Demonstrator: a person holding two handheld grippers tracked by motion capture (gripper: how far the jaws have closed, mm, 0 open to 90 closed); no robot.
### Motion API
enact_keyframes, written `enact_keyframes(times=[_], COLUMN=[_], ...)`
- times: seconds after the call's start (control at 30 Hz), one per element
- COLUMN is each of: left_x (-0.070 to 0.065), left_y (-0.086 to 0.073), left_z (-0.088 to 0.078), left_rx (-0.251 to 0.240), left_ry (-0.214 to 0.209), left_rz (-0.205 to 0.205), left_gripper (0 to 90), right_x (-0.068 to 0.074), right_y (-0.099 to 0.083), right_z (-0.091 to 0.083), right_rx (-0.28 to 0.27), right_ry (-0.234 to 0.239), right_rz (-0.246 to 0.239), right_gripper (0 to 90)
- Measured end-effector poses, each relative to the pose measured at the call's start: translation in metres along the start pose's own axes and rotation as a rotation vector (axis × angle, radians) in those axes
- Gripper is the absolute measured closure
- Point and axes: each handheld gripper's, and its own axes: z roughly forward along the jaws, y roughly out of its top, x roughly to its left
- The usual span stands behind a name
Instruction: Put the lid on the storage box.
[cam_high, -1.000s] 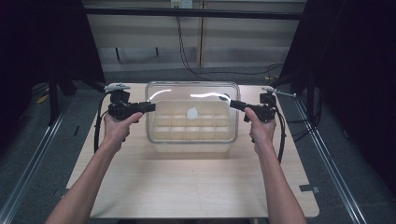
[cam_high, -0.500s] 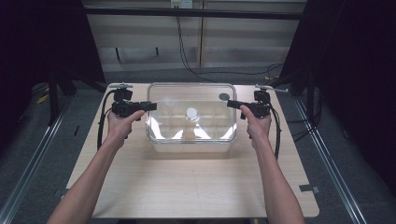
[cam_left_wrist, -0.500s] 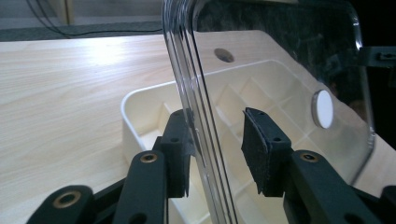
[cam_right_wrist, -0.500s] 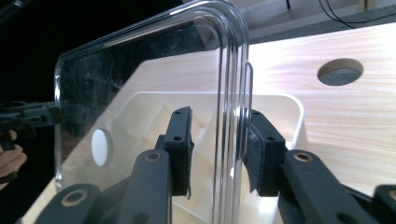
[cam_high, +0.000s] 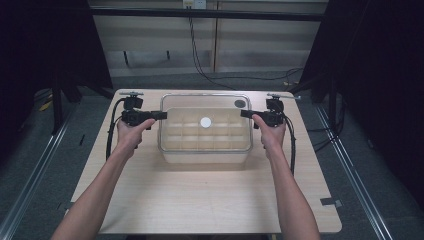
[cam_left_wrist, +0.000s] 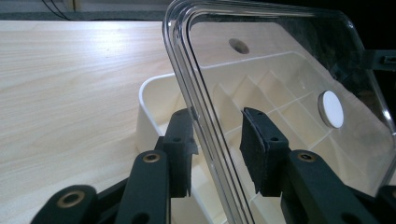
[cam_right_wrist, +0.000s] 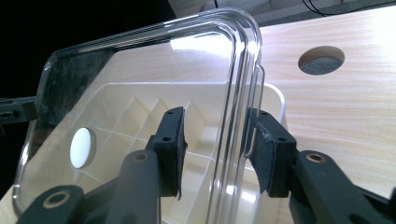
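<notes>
A clear plastic lid with a white round disc lies over a white compartmented box at the middle of the table. My left gripper is at the lid's left edge and my right gripper at its right edge. In the left gripper view the lid's rim runs between the jaws of the left gripper. It touches one pad, with a gap to the other after a slight closing. My right gripper has just been opening. The lid's rim leans on one pad.
The light wooden table has a round hole near the box's far right corner. Cables trail from both grippers along the table's sides. Dark floor and metal rails surround the table.
The lid has come down with both hands and now rests over the box. It looks smaller and lower than a second ago.
</notes>
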Motion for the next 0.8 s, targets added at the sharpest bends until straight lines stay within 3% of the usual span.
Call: enact_keyframes(times=[0.3, 0.57, 0.7, 0.8], left_x=[0.006, 0.014, 0.015, 0.018], left_y=[0.0, -0.004, -0.006, -0.007], left_z=[0.01, 0.017, 0.021, 0.022], left_rx=[0.017, 0.025, 0.053, 0.047], left_ry=[-0.003, -0.018, -0.012, -0.022], left_rz=[-0.01, -0.045, -0.044, -0.053], left_gripper=[63.6, 63.0, 60.6, 60.1], right_x=[-0.003, -0.006, -0.004, -0.004], right_y=[-0.003, -0.006, -0.008, -0.009], right_z=[0.009, 0.016, 0.023, 0.023], right_rx=[0.039, 0.064, 0.098, 0.099], right_ry=[-0.04, -0.068, -0.112, -0.115], right_rz=[0.006, 0.0, -0.039, -0.047], right_gripper=[52.7, 50.2, 46.7, 46.7])
